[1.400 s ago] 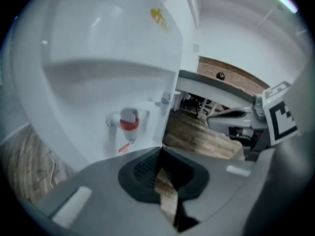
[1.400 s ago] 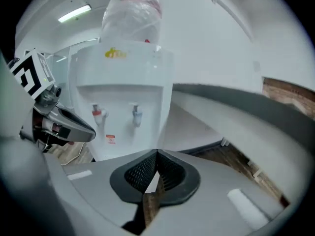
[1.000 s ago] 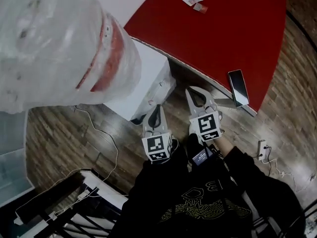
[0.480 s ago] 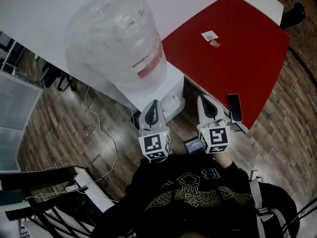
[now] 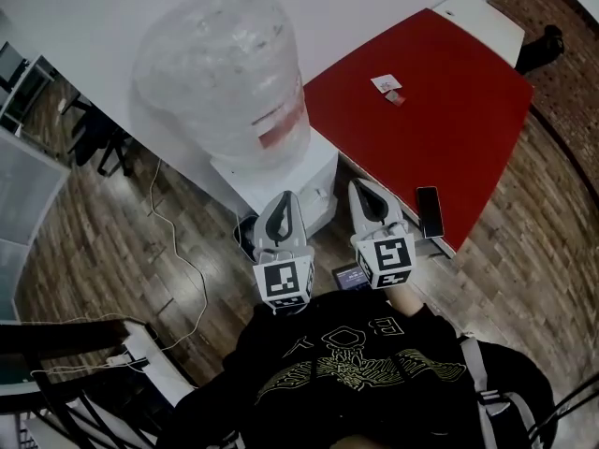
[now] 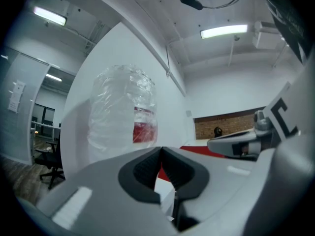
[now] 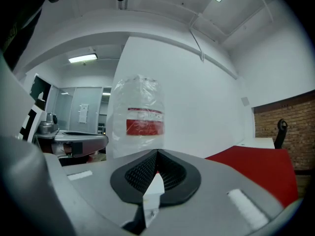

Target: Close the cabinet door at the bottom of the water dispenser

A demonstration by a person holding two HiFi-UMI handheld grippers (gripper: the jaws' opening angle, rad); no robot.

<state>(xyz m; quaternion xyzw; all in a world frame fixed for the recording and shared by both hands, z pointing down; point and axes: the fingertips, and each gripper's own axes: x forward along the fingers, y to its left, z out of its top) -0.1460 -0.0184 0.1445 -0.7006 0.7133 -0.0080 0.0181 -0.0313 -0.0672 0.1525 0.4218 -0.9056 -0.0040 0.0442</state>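
The white water dispenser [image 5: 281, 171] stands against the wall with a clear bottle [image 5: 220, 78] with a red label on top. Its bottom cabinet door is hidden under the dispenser's top and my grippers. My left gripper [image 5: 285, 199] and right gripper [image 5: 361, 187] are held side by side in front of the dispenser, level with its upper part. Both are shut with nothing between the pads. In the left gripper view the left gripper [image 6: 160, 149] points at the bottle [image 6: 123, 109]. In the right gripper view the right gripper [image 7: 157, 152] faces the same bottle [image 7: 139, 117].
A red table [image 5: 440, 101] stands right of the dispenser, with a phone [image 5: 430, 211] at its near edge and small cards [image 5: 387, 84] further back. White cables [image 5: 178, 251] run over the wooden floor at left. A black chair [image 5: 94, 138] is at far left.
Both grippers have risen together in front of the dispenser, staying side by side. The head view now looks from higher up, so the bottle appears smaller and whole.
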